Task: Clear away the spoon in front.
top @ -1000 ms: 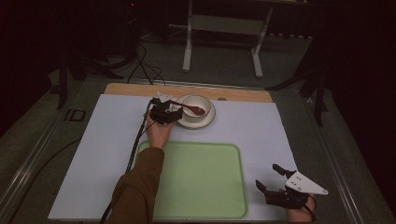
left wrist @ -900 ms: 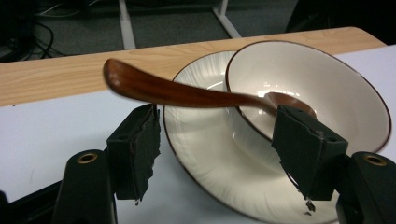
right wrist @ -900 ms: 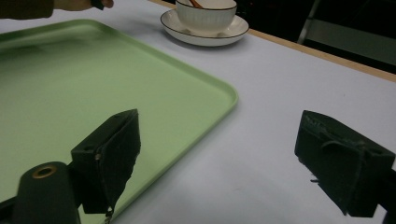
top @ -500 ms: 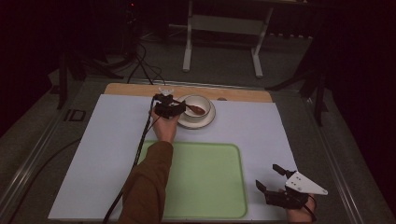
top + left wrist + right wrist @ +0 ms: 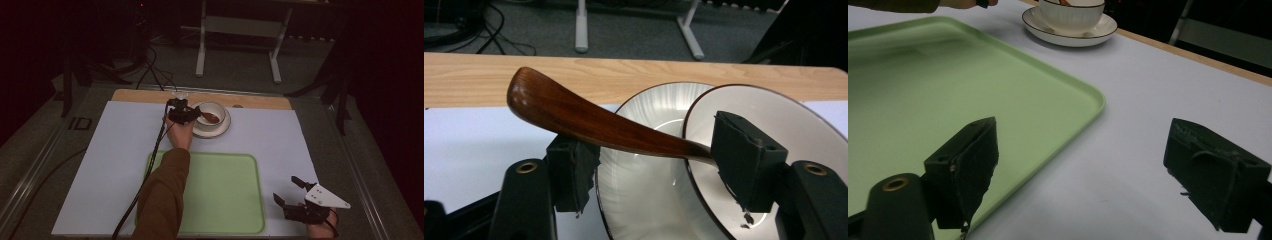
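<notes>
Since 1 s earlier, the left gripper (image 5: 192, 116) has advanced slightly toward the bowl (image 5: 211, 114), which sits on its saucer (image 5: 223, 129) at the table's far edge; the right gripper (image 5: 291, 192) is unchanged. In the left gripper view, the 2 jaws flank the wooden spoon (image 5: 594, 122), whose handle crosses the bowl's rim, though contact with the pads cannot be confirmed. Beside the green tray (image 5: 923, 90), the right gripper stands wide and empty.

A brown wooden spoon (image 5: 594, 122) lies tilted across a white bowl (image 5: 212, 112) standing on its saucer (image 5: 223, 129).
</notes>
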